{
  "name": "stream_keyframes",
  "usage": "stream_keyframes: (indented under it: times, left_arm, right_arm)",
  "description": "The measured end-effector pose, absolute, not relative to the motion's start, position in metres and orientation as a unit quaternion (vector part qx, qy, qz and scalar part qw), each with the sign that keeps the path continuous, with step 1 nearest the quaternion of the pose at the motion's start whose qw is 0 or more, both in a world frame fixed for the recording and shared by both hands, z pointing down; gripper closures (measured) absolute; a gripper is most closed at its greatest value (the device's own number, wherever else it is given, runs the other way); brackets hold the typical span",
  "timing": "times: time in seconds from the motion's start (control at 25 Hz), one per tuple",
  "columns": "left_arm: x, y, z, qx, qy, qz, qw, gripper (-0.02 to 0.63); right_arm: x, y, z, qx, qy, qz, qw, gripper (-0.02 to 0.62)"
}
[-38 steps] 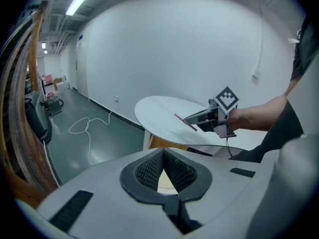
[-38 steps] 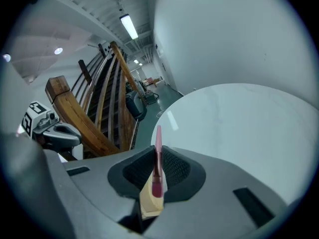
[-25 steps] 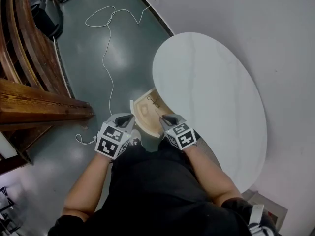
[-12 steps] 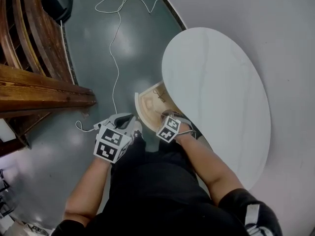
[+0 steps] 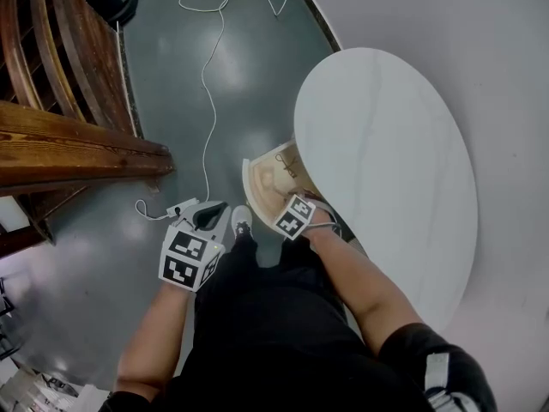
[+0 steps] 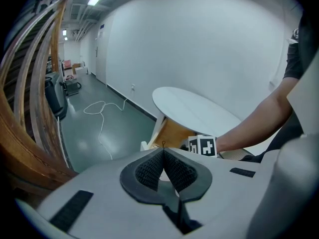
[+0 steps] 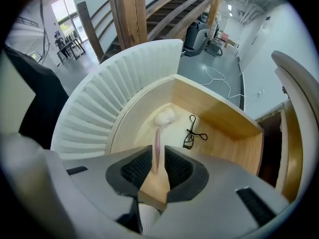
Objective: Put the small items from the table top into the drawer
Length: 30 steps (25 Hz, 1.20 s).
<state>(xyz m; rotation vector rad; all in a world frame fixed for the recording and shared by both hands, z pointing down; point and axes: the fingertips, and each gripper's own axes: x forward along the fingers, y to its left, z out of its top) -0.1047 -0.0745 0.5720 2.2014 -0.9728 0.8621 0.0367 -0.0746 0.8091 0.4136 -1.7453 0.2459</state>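
Under the white oval table top [image 5: 386,161] a curved wooden drawer [image 5: 250,184] stands pulled out. My right gripper [image 5: 285,204] points down into it. In the right gripper view a thin pink-handled tool with a white head [image 7: 164,117] lies between the opening jaws of the right gripper [image 7: 158,159], its head on the drawer floor [image 7: 144,128], with a gap beside the handle. A black eyelash curler [image 7: 192,131] lies in the drawer too. My left gripper [image 5: 210,215] hangs left of the drawer, shut on nothing [image 6: 163,156].
A dark wooden stair structure [image 5: 69,144] rises at the left. A white cable [image 5: 206,84] runs across the grey-green floor to a plug block [image 5: 176,208]. The drawer's ribbed white front [image 7: 114,83] curves round its left side. The person's shoe [image 5: 242,222] is beside the drawer.
The right gripper has tipped down into the drawer. The left gripper has drawn back towards the lower left, away from the drawer's front.
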Motion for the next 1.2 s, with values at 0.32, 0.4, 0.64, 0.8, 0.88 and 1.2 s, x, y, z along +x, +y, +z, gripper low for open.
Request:
stream_keyframes:
  times: [0.32,0.4,0.64,0.8,0.88,1.2]
  left_arm:
    - [-0.097,-0.083,0.571,0.832,-0.356,0.318,0.281,0.591]
    - [-0.093,-0.086,0.569,0.837,-0.35,0.318,0.276,0.591]
    - [-0.077,-0.1,0.557,0.851,-0.336,0.312,0.254,0.591]
    - [-0.063,-0.109,0.544,0.862,-0.327,0.306,0.238,0.589]
    - [-0.058,-0.112,0.537,0.867,-0.323,0.302,0.23,0.591]
    - [-0.039,-0.119,0.499,0.885,-0.318,0.276,0.198,0.591]
  right_arm:
    - [0.031,-0.072,0.79,0.2,-0.772,0.136,0.588,0.523]
    - [0.03,-0.074,0.779,0.214,-0.777,0.149,0.572,0.523]
    - [0.034,-0.079,0.736,0.251,-0.791,0.176,0.529,0.523]
    - [0.034,-0.085,0.694,0.274,-0.81,0.187,0.483,0.526]
    - [0.033,-0.089,0.67,0.287,-0.82,0.19,0.457,0.526]
    - [0.044,-0.113,0.565,0.354,-0.853,0.182,0.338,0.528]
